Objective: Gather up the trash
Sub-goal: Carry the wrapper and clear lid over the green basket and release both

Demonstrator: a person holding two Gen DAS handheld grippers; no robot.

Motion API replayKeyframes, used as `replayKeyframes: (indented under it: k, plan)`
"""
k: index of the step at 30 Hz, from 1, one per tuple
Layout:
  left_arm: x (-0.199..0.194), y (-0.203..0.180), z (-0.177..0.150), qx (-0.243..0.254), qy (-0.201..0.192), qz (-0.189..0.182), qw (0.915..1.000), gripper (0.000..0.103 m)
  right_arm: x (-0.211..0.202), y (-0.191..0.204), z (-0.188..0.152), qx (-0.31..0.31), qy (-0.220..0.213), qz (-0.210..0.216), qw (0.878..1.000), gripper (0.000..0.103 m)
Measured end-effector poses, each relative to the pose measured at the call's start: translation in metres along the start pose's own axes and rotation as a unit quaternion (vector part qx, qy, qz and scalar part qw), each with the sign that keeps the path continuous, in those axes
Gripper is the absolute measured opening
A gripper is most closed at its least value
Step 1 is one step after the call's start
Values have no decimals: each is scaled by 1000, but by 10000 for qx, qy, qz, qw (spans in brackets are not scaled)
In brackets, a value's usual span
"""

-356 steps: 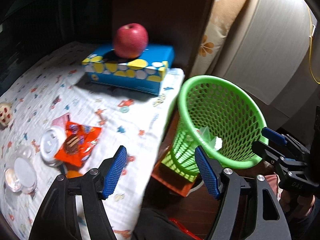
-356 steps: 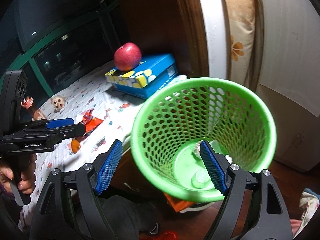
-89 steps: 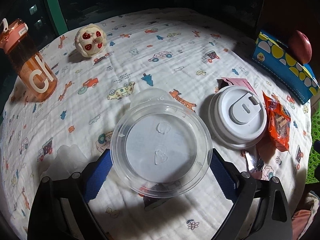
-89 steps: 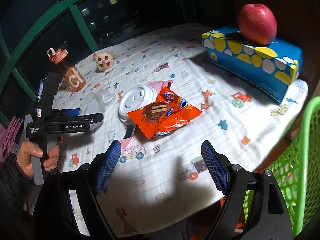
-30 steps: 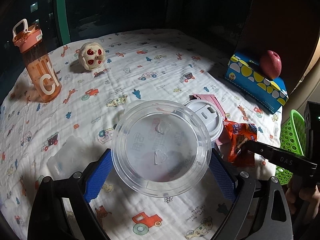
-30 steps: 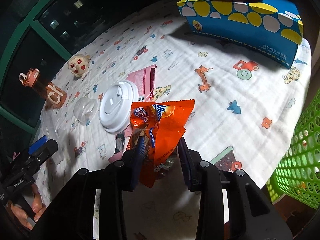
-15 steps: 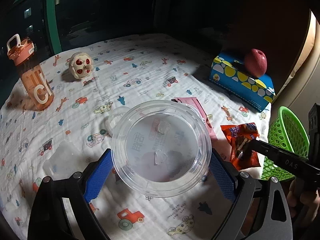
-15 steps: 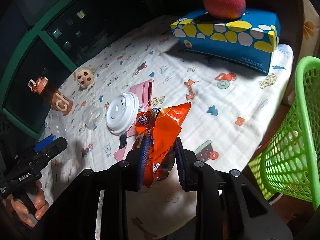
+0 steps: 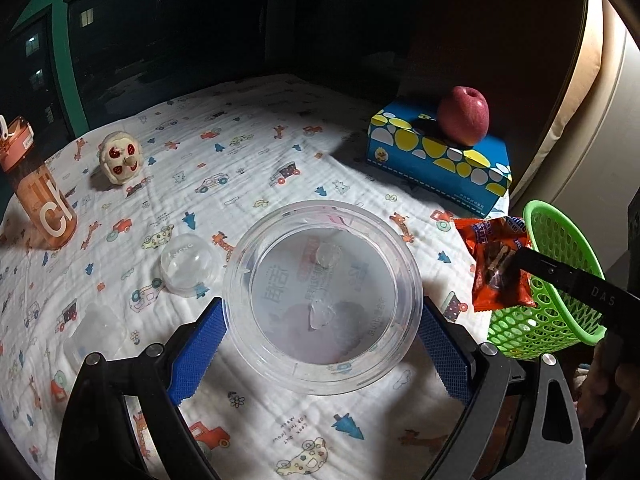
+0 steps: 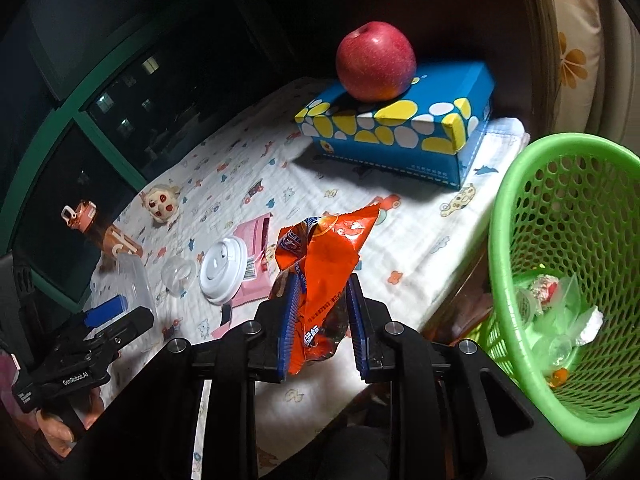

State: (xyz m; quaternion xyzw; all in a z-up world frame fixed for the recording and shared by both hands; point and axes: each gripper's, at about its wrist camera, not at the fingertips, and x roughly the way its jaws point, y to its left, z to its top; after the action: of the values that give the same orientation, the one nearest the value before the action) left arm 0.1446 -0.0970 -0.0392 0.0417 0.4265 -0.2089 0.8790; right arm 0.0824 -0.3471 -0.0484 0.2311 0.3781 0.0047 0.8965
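Both grippers carry trash above the printed tablecloth.
The green basket stands off the table's edge; the left gripper clamps a clear plastic lid, and the right gripper pinches an orange snack wrapper near the basket.

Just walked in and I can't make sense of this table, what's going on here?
A person is clearing trash off a table covered with a printed cloth, a gripper in each hand. The left gripper is shut on a clear plastic lid, held above the cloth. The right gripper is shut on a crumpled orange snack wrapper, lifted near the green basket, which already holds some scraps. A white cup lid and a pink packet lie on the cloth.
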Motion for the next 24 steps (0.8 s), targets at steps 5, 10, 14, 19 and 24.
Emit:
replayKeyframes:
  k: [5, 10, 14, 19, 24]
  plan:
    - [0, -20, 6, 150, -37, -119, 9998, 90, -22, -25, 7, 130, -231, -174, 9995, 24]
    - [3, -50, 12, 359, -42, -295, 9989, 90, -49, -55, 9, 283, -452, -414, 9977, 24]
    - [6, -78, 16, 546, -40, -465, 9974, 90, -69, -81, 9, 414, -590, -651, 9953, 24]
    - [7, -115, 23, 797, -50, -670, 9946, 90, -88, -111, 6, 554, -653, -902, 9922, 24]
    - [10, -148, 27, 1006, -23, -832, 9914, 90, -99, -134, 0, 684, -652, -1055, 9899, 27]
